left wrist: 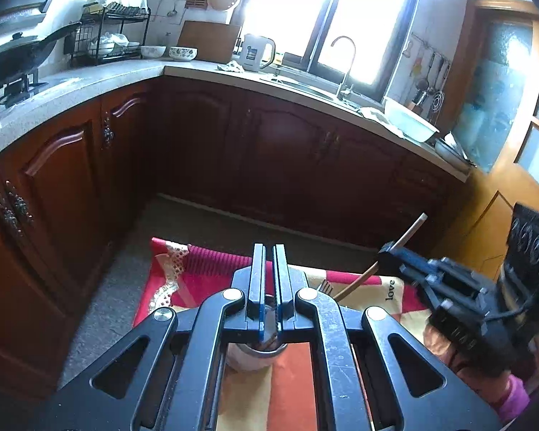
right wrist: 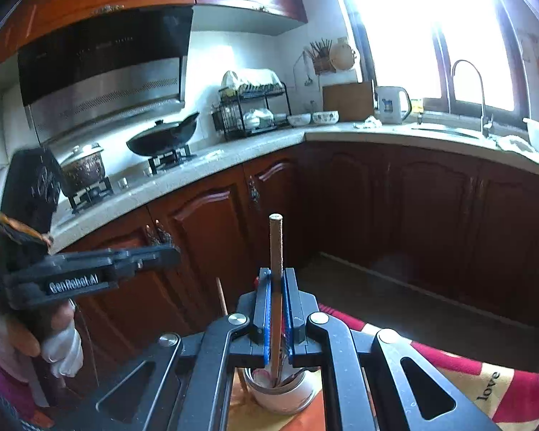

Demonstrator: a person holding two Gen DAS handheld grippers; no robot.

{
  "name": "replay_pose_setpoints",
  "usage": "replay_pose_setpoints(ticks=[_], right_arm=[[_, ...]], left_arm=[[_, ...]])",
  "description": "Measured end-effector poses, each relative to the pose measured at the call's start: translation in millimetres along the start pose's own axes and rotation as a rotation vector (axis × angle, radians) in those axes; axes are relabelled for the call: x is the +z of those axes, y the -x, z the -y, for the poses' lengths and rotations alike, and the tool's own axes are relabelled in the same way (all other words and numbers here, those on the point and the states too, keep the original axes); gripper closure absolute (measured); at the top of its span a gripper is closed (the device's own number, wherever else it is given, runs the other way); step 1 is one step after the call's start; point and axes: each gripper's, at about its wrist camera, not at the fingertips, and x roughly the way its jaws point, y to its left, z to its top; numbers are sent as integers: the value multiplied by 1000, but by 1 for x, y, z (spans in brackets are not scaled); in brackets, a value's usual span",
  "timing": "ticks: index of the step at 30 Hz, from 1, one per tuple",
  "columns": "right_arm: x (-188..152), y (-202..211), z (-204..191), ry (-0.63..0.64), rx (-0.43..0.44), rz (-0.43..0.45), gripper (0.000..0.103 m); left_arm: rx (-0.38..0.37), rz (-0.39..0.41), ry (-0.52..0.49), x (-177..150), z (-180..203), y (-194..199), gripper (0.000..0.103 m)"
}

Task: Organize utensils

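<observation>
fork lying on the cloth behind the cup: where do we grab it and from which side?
Only the fork's tines show, past the left gripper; its handle is hidden. Likely grip the handle's mid-shaft from above, jaws across its width, since it seems to lie flat on the cloth. Left looks nearer; right gripper holds a chopstick.

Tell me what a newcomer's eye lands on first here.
First, the right gripper shut on an upright wooden chopstick, its lower end inside the white utensil cup on the red patterned cloth. Next, the blazing window over the sink faucet, and the black wok on the stove at left.
</observation>
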Motion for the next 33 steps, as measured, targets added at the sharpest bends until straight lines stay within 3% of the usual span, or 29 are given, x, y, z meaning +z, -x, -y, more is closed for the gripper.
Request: replay_pose_setpoints(ticks=[14,16,20,24,26,28,33], right_arm=[[-32,-55,13,-52,-17,-119,98],[-40,-65,17,-74,-16,-154,98],[-52,-75,26,-116,-3,-190,98],[-54,-71,33,-159,19,-201,97],[-55,-64,37,-180,25,-203,90],[-59,-54,38,-187,30,-186,75],[-72,-32,46,-187,23,-177,75]], left_arm=[[33,-115,73,-41,-36,-40,100],[40,-138,93,-47,-44,-47,98],[86,-177,164,-64,-72,-67,83],[158,-214,241,-83,-107,-93,80],[176,-251,315,-95,-130,-113,80],[196,-284,364,-105,-143,-131,80],[230,-352,395,-121,-154,-171,80]])
